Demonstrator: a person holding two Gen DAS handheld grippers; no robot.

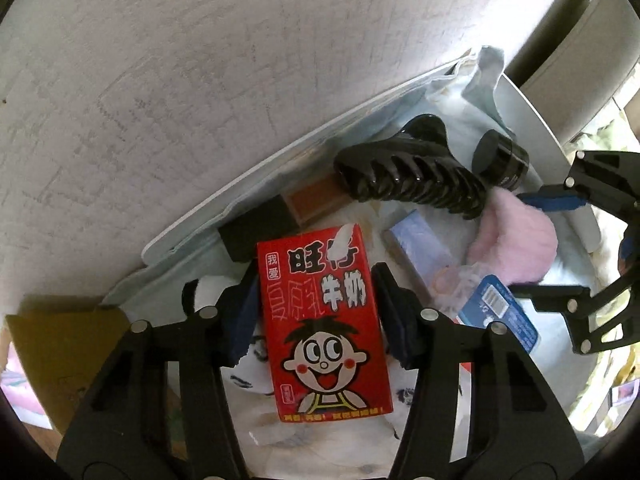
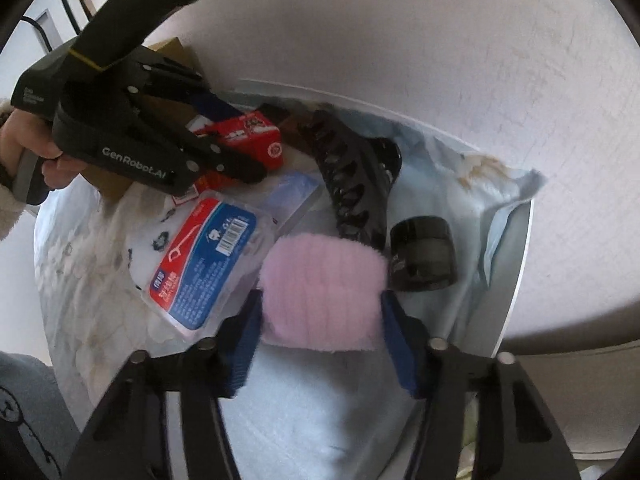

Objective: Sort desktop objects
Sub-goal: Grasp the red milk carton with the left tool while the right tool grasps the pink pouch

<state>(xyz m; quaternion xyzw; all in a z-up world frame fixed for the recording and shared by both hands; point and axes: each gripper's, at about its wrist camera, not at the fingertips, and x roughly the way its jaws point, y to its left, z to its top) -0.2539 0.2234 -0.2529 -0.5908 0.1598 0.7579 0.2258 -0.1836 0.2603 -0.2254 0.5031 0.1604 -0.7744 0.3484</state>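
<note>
- A small round tabletop (image 2: 516, 264), draped in a pale blue cloth (image 2: 304, 408), carries a loose heap of things waiting to be sorted.
- The left hand-held gripper (image 1: 316, 312) points steeply down over a red milk carton (image 1: 324, 328). The carton lies flat, face up, near the left of the heap, and runs lengthwise between the two fingers. The blue pads (image 1: 244, 320) sit at its long sides, a hold across its narrow width; from the left wrist view the pads seem to touch the carton, though I cannot tell how firmly.
- The right hand-held gripper (image 2: 320, 340) straddles a fluffy pink pad (image 2: 322, 292) at the near side of the heap. Its blue pads (image 2: 396, 344) press against the pad's two edges, so I judge it grasped.
- Each gripper takes its own item, which suggests two things will be lifted out together.
- Just behind the pink pad lie a black hair claw (image 2: 352, 184) and a small dark jar (image 2: 424, 254) on its side, close enough to be nudged when the pad is lifted.
- A blue floss pack (image 2: 204, 260) rests just left of the pink pad, partly over a patterned white cloth (image 2: 160, 240).
- A person's hand (image 2: 24, 148), in a fleecy cuff, grips the left tool's handle.
- A cardboard box (image 1: 60, 344) stands beyond the tabletop's left edge; perhaps a sorting bin, though I cannot tell.
</note>
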